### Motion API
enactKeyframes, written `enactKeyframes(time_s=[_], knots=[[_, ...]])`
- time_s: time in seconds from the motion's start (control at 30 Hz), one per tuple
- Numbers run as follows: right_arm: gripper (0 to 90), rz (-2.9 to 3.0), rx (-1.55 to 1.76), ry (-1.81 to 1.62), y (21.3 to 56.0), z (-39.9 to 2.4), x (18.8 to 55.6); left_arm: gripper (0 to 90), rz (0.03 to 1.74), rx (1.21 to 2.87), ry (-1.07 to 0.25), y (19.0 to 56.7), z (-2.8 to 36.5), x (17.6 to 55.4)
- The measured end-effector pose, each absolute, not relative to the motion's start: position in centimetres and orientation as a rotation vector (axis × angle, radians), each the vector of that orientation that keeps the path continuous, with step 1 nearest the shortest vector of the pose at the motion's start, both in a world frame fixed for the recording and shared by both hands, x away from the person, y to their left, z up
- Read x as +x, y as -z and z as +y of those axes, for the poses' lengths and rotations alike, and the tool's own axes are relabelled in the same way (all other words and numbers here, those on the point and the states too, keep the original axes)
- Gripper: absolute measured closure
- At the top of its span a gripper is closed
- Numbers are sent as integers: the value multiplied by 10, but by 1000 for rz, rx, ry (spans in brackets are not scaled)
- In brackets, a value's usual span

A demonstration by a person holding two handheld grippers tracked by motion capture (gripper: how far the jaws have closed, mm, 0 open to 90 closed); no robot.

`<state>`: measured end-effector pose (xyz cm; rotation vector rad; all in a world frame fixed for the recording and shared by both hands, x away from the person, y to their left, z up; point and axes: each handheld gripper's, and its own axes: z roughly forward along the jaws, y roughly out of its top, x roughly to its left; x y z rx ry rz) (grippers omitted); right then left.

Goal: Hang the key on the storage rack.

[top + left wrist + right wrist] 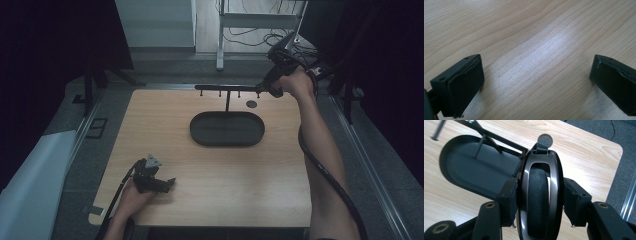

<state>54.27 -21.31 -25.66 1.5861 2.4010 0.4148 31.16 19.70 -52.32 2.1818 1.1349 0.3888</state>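
Note:
A dark glossy oval piece with a black padded middle and a small strap slot at its top stands upright between the jaws of my right gripper, which is shut on its two sides. In the high view my right gripper is at the right end of a black hanging bar with short pegs. The bar's end lies right beside the oval piece's top. The bar stands on a post above a black oval tray. My left gripper rests near the table's front left, open over bare wood.
A small round grey disc lies on the wooden table behind the tray, close to my right gripper; it also peeks over the oval piece as the disc. The table's rounded far right corner meets grey floor. A white stand's legs and cables are beyond the table.

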Motion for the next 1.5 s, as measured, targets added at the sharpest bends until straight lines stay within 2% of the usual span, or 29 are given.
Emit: enactKeyframes(time_s=[0.77, 1.23, 1.5], knots=[[487, 2410, 1621, -330, 322, -242, 544, 0, 1134, 2181, -388, 523, 197, 312], [486, 2439, 1589, -351, 366, -223, 547, 0, 1135, 2179, -392, 523, 197, 312], [485, 2441, 1572, -377, 379, -215, 547, 0, 1135, 2182, -390, 523, 197, 312]])
